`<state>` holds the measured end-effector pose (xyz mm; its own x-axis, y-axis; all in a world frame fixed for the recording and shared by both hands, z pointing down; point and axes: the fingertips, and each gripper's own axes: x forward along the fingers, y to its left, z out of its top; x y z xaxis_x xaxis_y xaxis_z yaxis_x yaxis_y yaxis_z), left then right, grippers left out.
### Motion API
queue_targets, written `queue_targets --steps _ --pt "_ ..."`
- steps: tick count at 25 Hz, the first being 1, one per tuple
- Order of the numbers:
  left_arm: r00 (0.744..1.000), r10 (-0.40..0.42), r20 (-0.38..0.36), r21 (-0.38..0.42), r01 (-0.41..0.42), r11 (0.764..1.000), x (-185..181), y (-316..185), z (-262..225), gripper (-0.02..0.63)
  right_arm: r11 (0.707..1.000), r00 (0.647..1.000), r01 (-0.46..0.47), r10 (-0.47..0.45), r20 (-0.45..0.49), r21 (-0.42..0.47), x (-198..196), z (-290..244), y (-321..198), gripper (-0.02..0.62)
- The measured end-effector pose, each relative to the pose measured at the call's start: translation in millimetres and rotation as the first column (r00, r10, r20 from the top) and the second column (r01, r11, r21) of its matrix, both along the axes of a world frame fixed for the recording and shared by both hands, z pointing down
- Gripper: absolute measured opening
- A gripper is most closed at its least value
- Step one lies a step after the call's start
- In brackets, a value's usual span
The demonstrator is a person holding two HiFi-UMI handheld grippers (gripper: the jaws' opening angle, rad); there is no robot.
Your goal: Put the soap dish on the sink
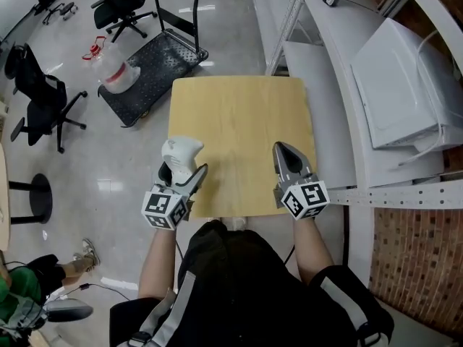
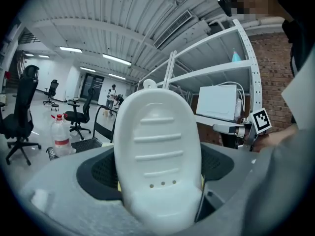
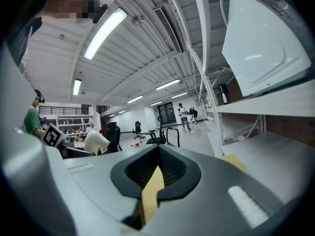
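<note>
The white oval soap dish (image 1: 181,152) stands upright in my left gripper (image 1: 182,170), whose jaws are shut on its lower end. Up close in the left gripper view, the ribbed soap dish (image 2: 160,151) fills the space between the jaws of the left gripper (image 2: 160,188). My right gripper (image 1: 283,155) hovers over the right part of the wooden table (image 1: 239,114), shut, with nothing held. Only a thin slit shows between the jaws of the right gripper (image 3: 156,171). The soap dish (image 3: 96,142) appears small at the left of that view. No sink is in view.
A grey shelf rack (image 1: 340,63) with a white appliance (image 1: 401,85) runs along the table's right side. On the floor to the left stand a black cart (image 1: 155,67), a large water bottle (image 1: 112,71) and office chairs (image 1: 43,100). A person in green (image 1: 18,298) sits at the lower left.
</note>
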<state>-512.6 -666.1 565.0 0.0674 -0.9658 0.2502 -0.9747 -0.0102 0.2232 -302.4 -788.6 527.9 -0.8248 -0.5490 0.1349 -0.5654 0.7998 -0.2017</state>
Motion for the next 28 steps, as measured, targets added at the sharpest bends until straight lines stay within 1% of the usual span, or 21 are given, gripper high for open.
queue_targets --steps 4,7,14,17,19,24,28 --pt "1.000 0.023 -0.009 -0.087 -0.023 0.996 8 -5 28 0.462 0.998 0.998 0.011 -0.015 -0.057 -0.065 -5 34 6 0.006" --pt "0.999 0.030 -0.016 -0.151 -0.032 0.988 12 -9 51 0.462 0.994 0.995 0.012 -0.022 -0.093 -0.112 -7 58 13 0.006" --pt "0.999 0.034 -0.019 -0.296 -0.039 0.954 10 -7 97 0.462 0.980 0.985 -0.025 -0.011 -0.173 -0.200 -6 107 25 0.006" --pt "0.999 0.052 -0.007 -0.343 -0.051 0.938 8 -9 113 0.463 0.973 0.982 -0.044 0.001 -0.188 -0.227 -9 121 21 0.006" --pt "0.998 0.057 -0.012 -0.369 -0.057 0.928 7 -9 123 0.463 0.968 0.981 -0.058 0.010 -0.196 -0.244 -9 127 20 0.006" --pt "0.996 0.079 -0.038 -0.412 -0.088 0.907 11 -13 143 0.463 0.951 0.977 -0.099 0.038 -0.209 -0.292 -11 146 18 0.006" --pt "0.993 0.114 -0.032 -0.452 -0.116 0.884 16 -19 160 0.463 0.939 0.973 -0.117 0.042 -0.228 -0.324 -11 159 22 0.006"
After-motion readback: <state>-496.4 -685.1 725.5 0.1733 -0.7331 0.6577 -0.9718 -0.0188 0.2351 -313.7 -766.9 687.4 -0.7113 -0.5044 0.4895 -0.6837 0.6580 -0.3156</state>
